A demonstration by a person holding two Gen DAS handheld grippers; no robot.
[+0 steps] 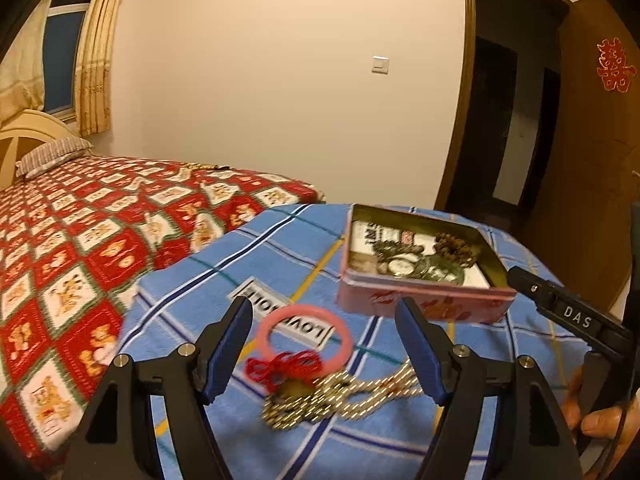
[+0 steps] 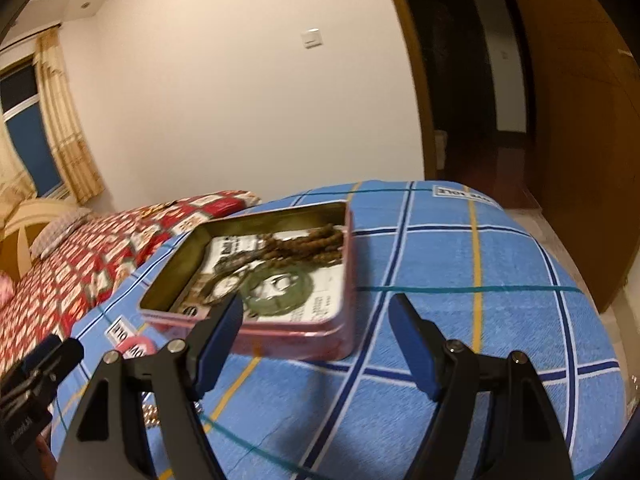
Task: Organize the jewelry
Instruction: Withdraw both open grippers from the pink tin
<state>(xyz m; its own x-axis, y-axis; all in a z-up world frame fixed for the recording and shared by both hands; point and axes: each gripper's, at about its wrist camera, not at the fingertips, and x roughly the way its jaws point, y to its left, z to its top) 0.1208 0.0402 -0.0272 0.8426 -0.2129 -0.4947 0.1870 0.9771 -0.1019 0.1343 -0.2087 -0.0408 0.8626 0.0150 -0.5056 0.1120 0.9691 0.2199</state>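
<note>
A red patterned bedspread point(image 1: 80, 240) is stretching away toward ten o'clock in the left wrist view, and overlapping its near corner, a blue checked cloth point(image 1: 280, 256) is covering the surface where the jewelry is lying. The pink tin point(image 1: 420, 264) is sitting open on that cloth at about one o'clock from the left gripper point(image 1: 324, 320); in the right wrist view, the same tin point(image 2: 280, 280) is lying with its long axis running from eight o'clock up toward two o'clock, its near rim just ahead of the right gripper point(image 2: 316, 316). Inside it, a brown bead strand point(image 2: 312, 240) is bunching in the far corner, a green bangle point(image 2: 276, 288) is lying flat near the middle, and a watch point(image 1: 400, 266) is resting face up beside it. Outside the tin, a gold chain point(image 1: 340, 396) is trailing across the cloth, its length running from seven o'clock toward three o'clock, passing between the left gripper's fingers lower down. A pink bangle point(image 1: 304, 336) is lying flat just beyond the chain, a red cord point(image 1: 284, 364) knotting over its near edge. Both grippers are standing wide with nothing between their pads, the left hovering over the bangle and chain, the right over the cloth beside the tin. A hand point(image 1: 600, 416) is gripping the right gripper's handle at four o'clock.
</note>
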